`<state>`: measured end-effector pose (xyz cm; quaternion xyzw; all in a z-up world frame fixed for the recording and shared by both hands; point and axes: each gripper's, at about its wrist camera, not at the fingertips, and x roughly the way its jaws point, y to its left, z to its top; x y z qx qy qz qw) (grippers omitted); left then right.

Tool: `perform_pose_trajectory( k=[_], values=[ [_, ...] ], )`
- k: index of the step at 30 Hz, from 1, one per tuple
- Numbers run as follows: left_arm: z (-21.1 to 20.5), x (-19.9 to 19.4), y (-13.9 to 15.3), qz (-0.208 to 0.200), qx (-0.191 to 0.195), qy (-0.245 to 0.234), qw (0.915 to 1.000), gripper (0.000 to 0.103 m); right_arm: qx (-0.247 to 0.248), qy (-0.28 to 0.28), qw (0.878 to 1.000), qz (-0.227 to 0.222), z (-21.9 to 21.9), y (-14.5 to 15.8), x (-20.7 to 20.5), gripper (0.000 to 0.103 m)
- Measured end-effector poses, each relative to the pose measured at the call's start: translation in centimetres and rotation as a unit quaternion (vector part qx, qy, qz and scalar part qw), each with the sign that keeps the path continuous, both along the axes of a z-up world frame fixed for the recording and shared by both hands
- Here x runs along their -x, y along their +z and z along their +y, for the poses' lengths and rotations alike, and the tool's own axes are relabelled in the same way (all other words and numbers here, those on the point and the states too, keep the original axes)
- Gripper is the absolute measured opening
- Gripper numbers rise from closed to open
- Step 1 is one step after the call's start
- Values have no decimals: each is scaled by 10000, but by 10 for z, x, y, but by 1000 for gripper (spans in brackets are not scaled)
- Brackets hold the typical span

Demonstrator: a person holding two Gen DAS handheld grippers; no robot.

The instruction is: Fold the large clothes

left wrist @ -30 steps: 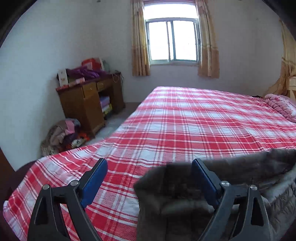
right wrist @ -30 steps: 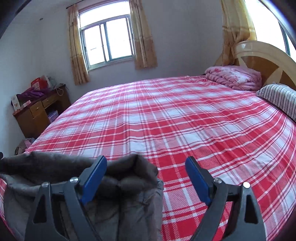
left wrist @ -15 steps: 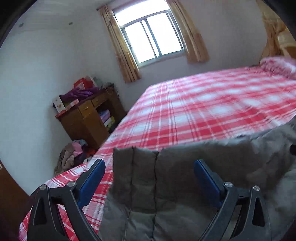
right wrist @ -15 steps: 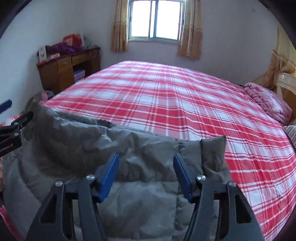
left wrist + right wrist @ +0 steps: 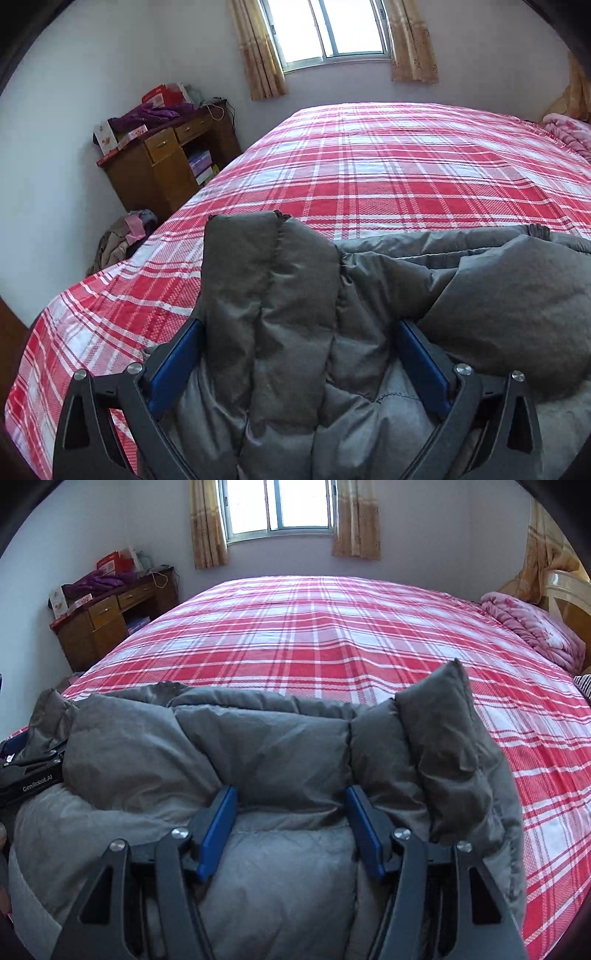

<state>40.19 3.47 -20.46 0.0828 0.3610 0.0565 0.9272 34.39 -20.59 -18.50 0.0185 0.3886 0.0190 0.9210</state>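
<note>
The grey padded jacket (image 5: pixel 295 332) lies on the near edge of the bed (image 5: pixel 369 173). The left gripper (image 5: pixel 295 362) is opening, jacket between its jaws; the right gripper (image 5: pixel 291 827) is clamped on a bunched fold. The fold is laid flat before release.

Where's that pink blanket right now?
The pink blanket lies bunched at the far right of the bed in the right wrist view, beside the wooden headboard; the left wrist view shows only its edge at the right.
</note>
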Motion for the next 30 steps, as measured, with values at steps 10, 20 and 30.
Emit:
perform_pose_trajectory(
  k=[10,20,30],
  values=[
    [1,-5,-8,198,93,2,9998,102,21,-56,9999,99,2,-9,-9,64],
    [0,-10,-12,341,60,4,9994,102,20,-80,9995,300,-1,-15,-15,64],
    [-2,-13,-15,386,64,8,9992,102,43,-84,9992,391,-1,-18,-18,64]
  ],
)
